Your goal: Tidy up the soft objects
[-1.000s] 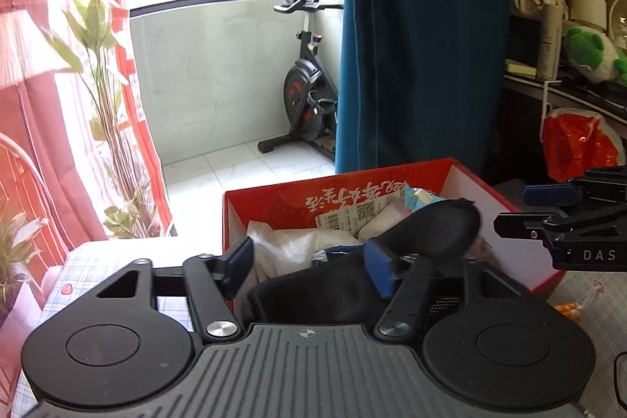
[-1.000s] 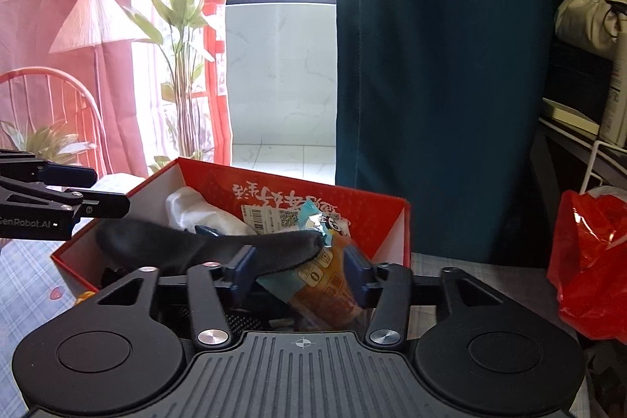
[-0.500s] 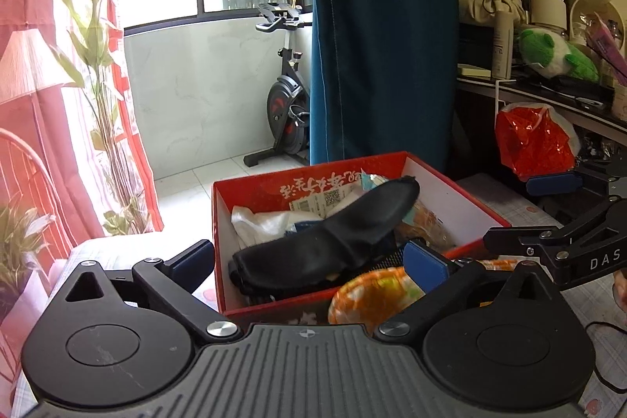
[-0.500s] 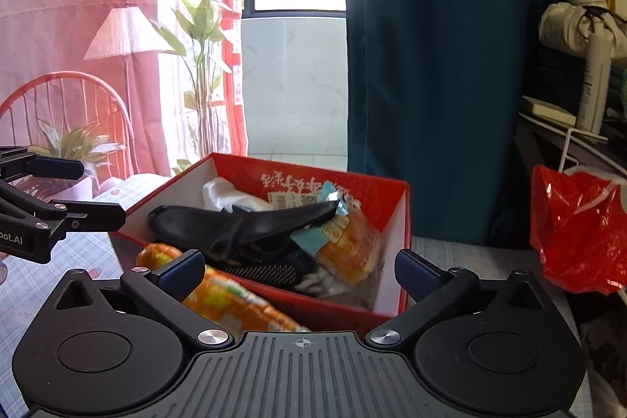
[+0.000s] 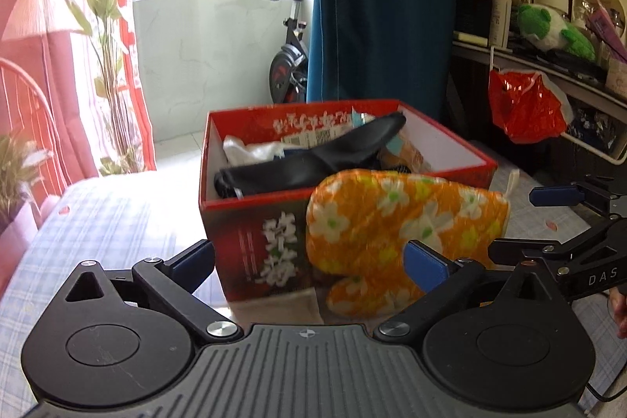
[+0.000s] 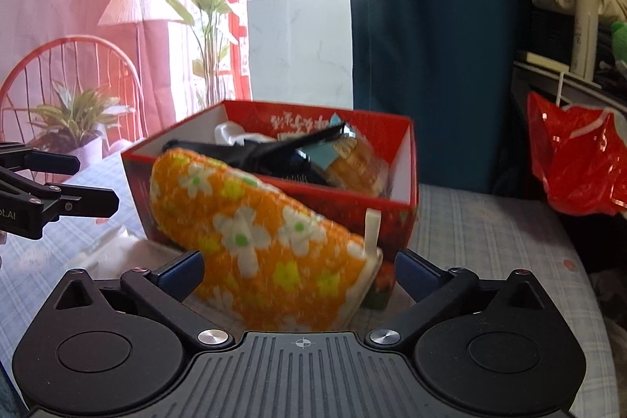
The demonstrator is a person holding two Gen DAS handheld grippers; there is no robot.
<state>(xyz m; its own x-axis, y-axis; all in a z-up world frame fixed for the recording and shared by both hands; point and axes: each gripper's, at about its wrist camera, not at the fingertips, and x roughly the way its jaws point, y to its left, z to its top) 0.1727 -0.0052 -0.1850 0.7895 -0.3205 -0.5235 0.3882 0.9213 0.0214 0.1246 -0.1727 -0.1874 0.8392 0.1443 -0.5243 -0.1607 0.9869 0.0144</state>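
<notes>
A red box stands on the checked table and holds a black soft item, white cloth and packets. An orange flowered oven mitt leans against the box's near side. My left gripper is open, its right finger in front of the mitt. My right gripper is open with the mitt between its fingers, not pinched. Each gripper shows at the edge of the other's view, the right one and the left one.
A red plastic bag hangs from a shelf at the right. A cluttered shelf with a green plush is behind it. A blue curtain, an exercise bike, plants and a red wire chair stand beyond the table.
Both grippers opened, let go of the black item into the box and pulled back. The orange mitt has come into view in front of the box.
</notes>
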